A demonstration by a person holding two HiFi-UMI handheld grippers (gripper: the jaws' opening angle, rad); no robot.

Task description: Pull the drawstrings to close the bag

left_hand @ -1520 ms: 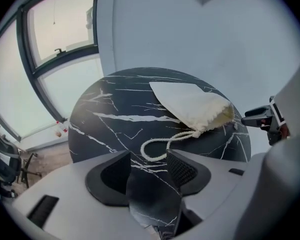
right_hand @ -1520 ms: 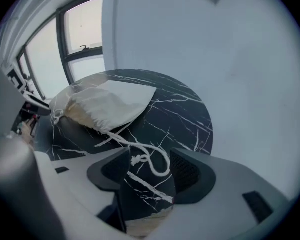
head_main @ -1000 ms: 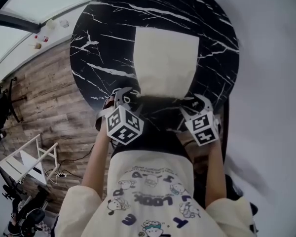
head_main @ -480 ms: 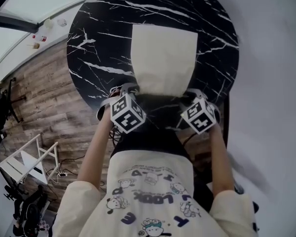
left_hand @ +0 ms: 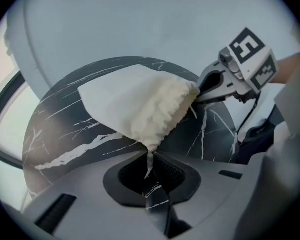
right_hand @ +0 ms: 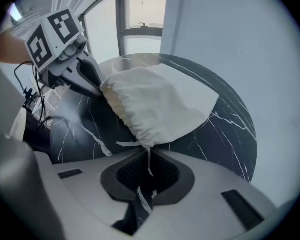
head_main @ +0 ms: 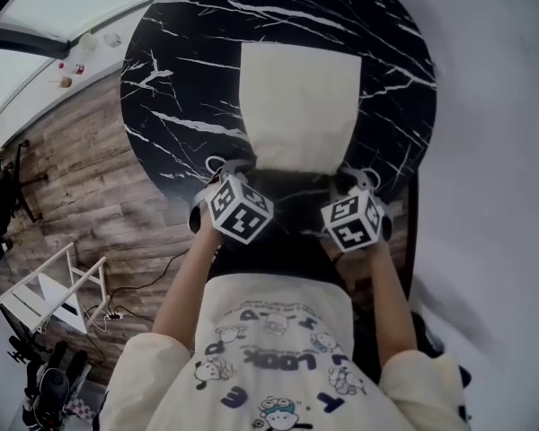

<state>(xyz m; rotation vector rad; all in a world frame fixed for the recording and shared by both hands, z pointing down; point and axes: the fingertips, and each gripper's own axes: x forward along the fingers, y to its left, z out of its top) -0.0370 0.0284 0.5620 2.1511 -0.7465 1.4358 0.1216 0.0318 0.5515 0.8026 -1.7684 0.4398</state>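
Ok, both grabs are on. A second ago the grippers sat back near the torso with jaws wide; now they're up at the near bench [head_main: 180,79] edge, one at each corner of the bag mouth. The left gripper [left_hand: 150,154] is closing, with the left drawstring [left_hand: 148,170] pinched between its pads. The right gripper [right_hand: 149,153] is clamped on the right drawstring [right_hand: 150,169]. So the reach step looks done and the pull looks ready to start. The left forearm [head_main: 184,281] and right forearm [head_main: 391,303] run forward roughly parallel, with the grippers held low and angled in toward each other across the mouth. The bag [head_main: 298,106] hasn't moved: flat mid-bench, mouth toward the person, hem puckered but still wide. Closing it likely needs an outward pull on both strings.
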